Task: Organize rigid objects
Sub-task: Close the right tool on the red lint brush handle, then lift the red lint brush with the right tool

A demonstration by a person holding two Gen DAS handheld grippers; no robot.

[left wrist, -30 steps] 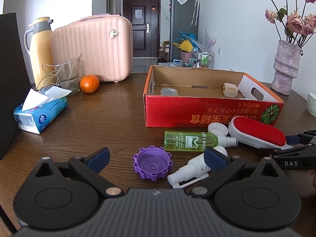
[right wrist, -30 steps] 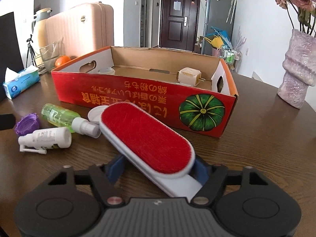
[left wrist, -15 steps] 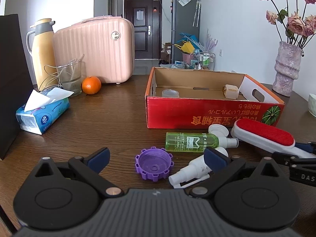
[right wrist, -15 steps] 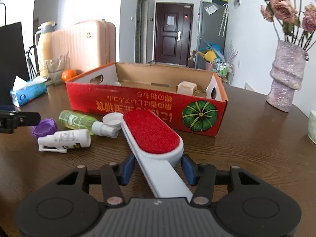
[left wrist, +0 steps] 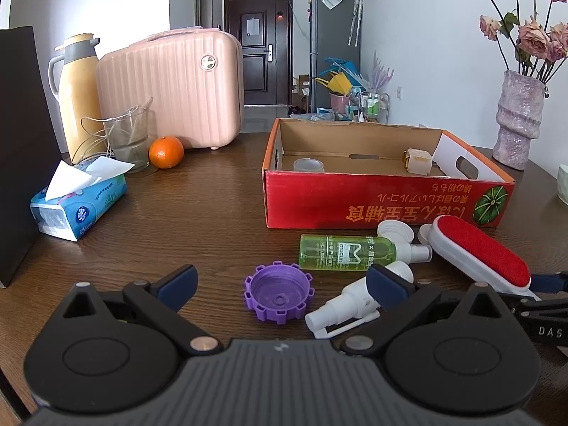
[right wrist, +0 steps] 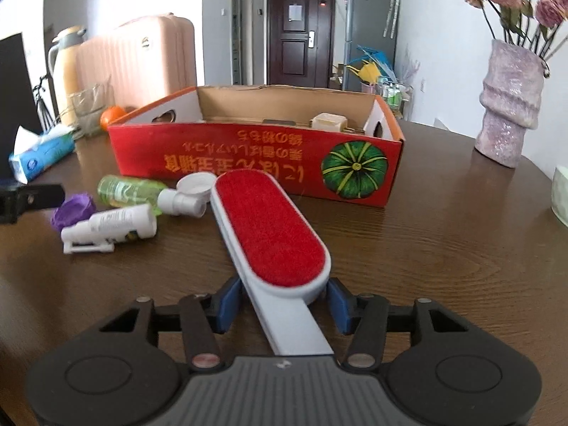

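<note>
Dark wood table (left wrist: 213, 206), living room behind. Red cardboard box (right wrist: 255, 156) sits at 12 o'clock in the right wrist view. Lint brush (right wrist: 269, 227) lies flat on the table in front of it, handle running between the right gripper (right wrist: 280, 301) pads. Jaws have just been opening; pads stand off the brush, not clamping. Left gripper (left wrist: 280, 280) jaws wide, nothing held, over the purple cap (left wrist: 278, 296); white spray bottle (left wrist: 344, 301) at 3 o'clock of it, green spray bottle (left wrist: 348, 257) beyond.
</note>
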